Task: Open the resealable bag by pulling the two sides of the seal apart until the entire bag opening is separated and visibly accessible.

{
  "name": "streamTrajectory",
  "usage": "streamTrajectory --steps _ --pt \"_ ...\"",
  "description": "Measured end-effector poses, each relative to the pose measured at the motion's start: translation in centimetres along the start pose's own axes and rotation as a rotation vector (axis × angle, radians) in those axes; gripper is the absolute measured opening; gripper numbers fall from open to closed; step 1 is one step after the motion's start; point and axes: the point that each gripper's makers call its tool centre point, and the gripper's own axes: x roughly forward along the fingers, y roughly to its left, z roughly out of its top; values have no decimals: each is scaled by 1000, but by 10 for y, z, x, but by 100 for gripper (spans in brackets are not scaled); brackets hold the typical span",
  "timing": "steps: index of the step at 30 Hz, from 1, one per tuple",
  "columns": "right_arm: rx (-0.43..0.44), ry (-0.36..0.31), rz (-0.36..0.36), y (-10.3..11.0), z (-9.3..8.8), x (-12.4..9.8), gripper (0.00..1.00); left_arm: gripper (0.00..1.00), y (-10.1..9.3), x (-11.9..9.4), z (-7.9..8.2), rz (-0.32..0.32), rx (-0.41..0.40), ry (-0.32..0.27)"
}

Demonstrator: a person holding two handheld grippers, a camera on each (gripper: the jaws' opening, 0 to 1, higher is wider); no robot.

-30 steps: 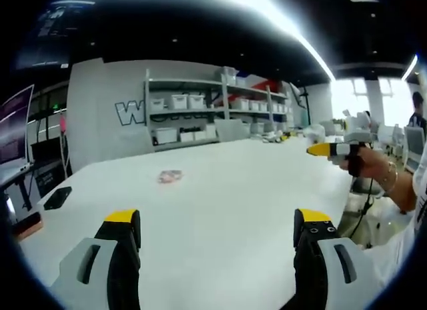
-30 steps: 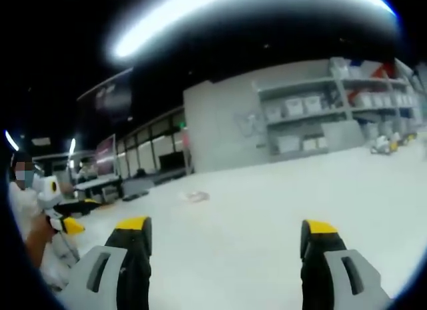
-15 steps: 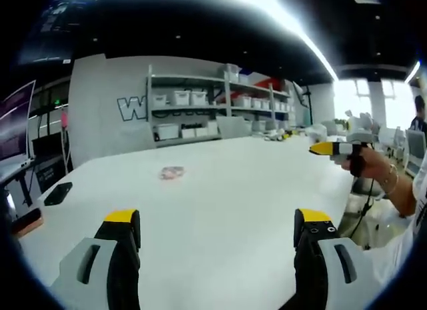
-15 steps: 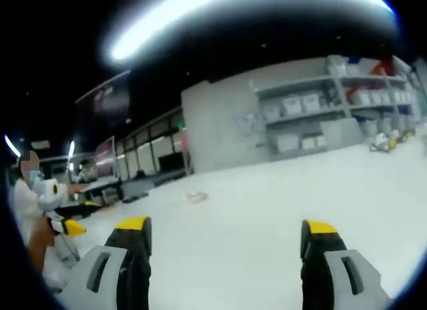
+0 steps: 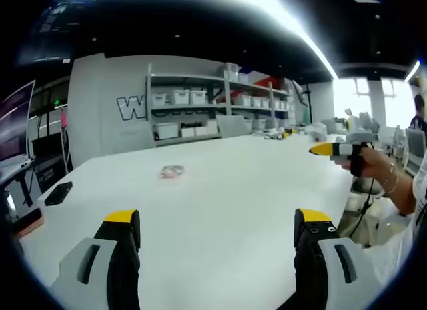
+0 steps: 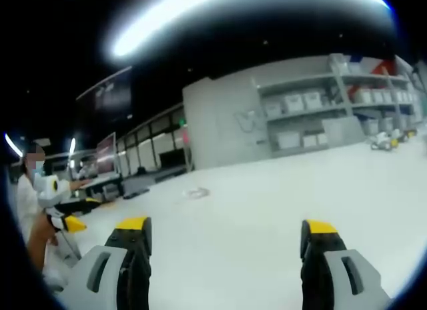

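- While it lies flat on the white table [image 5: 220, 210], the bag [image 5: 171, 171] sits alone toward the far side, a small clear pouch with pinkish contents, its seal too small to judge.
- From the left gripper view, the left gripper [image 5: 217, 227] hangs above the table's near part, well short of the bag, jaws wide apart with nothing between them.
- Right of the bag in that view, the right gripper's yellow tip shows at the table's edge, held in a hand [image 5: 367, 165].
- From the right gripper view, the right gripper [image 6: 227, 233] is likewise spread wide and empty, with the bag [image 6: 195, 192] well beyond it on the table [image 6: 267, 203].
- Left of the bag in the left gripper view, a dark phone [image 5: 57, 197] lies near the table's edge.
- Beyond the table, behind the bag, shelves [image 5: 200, 113] hold white bins against a grey wall.
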Motion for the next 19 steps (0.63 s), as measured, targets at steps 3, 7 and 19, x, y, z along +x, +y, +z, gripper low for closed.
streamTrajectory --steps 3,7,19 --pt "-2 5 3 1 -1 1 93 95 2 0 1 2 0 1" --pt "-3 12 10 4 -2 3 93 95 3 1 2 2 2 1" --pt "-21 29 20 7 -6 3 93 94 4 5 0 0 13 24"
